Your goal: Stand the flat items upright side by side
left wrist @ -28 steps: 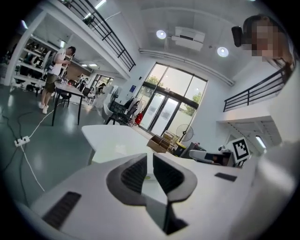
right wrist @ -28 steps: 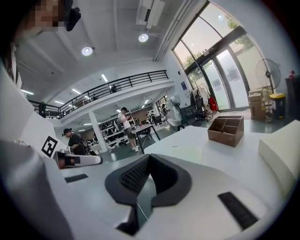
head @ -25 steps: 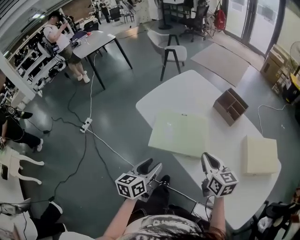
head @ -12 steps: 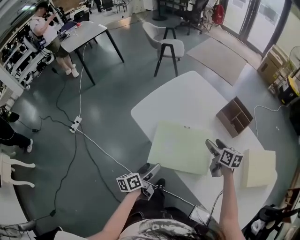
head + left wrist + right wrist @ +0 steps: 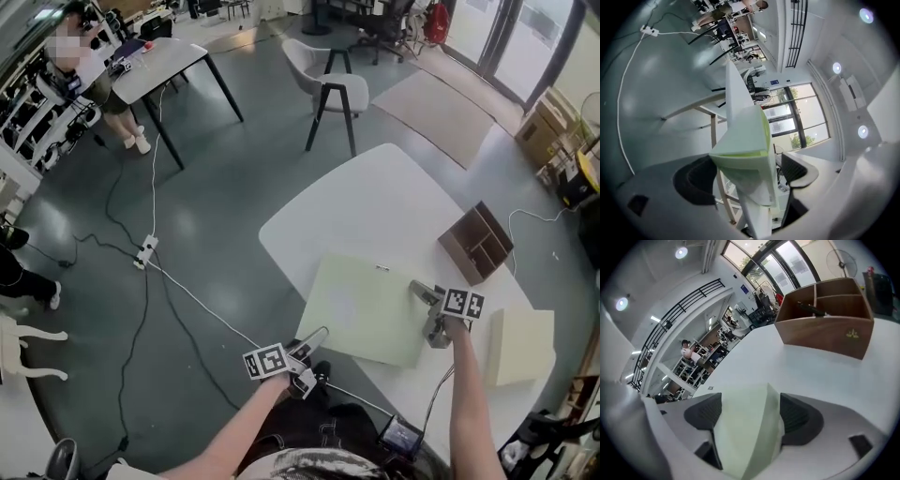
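Head view: the pale green flat square board [image 5: 361, 305] lay on the white table [image 5: 375, 202], my left tongs [image 5: 317, 337] at its near corner, my right tongs [image 5: 419, 291] at its right edge. Left gripper view: jaws had just opened wide, the corner between them, ungripped. Right gripper view: likewise, astride the edge.

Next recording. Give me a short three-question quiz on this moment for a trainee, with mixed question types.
1. True or false: the green board stands upright on the table.
2. What is between the jaws of the right gripper? A) nothing B) a corner of the green board C) a cup
3. Fill in: the jaws of the left gripper are ___.

Key: 1 false, it lies flat. 2 B. 3 open. The jaws of both grippers have just been opening, and each pair has a board corner between them without pressing on it.
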`<action>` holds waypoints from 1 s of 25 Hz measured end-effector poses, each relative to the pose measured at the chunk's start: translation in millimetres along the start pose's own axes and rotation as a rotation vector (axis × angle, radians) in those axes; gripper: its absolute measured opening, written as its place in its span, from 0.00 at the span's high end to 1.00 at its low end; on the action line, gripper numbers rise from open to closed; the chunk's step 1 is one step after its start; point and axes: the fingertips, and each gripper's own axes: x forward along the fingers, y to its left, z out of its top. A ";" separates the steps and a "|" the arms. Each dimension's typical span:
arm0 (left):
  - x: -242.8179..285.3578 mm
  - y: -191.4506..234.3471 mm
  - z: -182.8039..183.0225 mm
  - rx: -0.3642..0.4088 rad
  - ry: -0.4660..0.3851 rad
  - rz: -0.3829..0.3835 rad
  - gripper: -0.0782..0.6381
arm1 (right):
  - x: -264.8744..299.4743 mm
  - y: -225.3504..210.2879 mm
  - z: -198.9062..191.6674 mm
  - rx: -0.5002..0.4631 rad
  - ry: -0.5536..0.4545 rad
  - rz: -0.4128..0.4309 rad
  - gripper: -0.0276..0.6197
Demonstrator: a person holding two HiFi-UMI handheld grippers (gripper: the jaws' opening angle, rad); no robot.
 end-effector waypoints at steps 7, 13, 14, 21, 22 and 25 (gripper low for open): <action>-1.7 -23.6 20.3 0.025 -0.043 -0.045 0.42 | -1.5 -0.5 0.9 0.055 -0.070 0.017 0.40; -5.4 -89.4 46.4 0.240 -0.113 -0.060 0.45 | -12.5 5.7 4.6 0.108 -0.126 0.081 0.41; -5.7 -102.8 50.8 0.291 -0.124 -0.056 0.46 | -16.2 7.1 6.5 0.088 -0.139 0.077 0.42; 6.9 -194.7 49.9 0.632 -0.156 -0.036 0.47 | -53.8 2.7 12.5 -0.011 -0.227 -0.030 0.43; 10.1 -204.6 45.6 0.671 -0.152 -0.033 0.47 | -62.1 3.2 11.6 -0.026 -0.237 -0.034 0.43; 20.3 -228.2 30.7 0.776 -0.134 -0.021 0.47 | -90.5 9.7 6.5 -0.048 -0.283 -0.007 0.43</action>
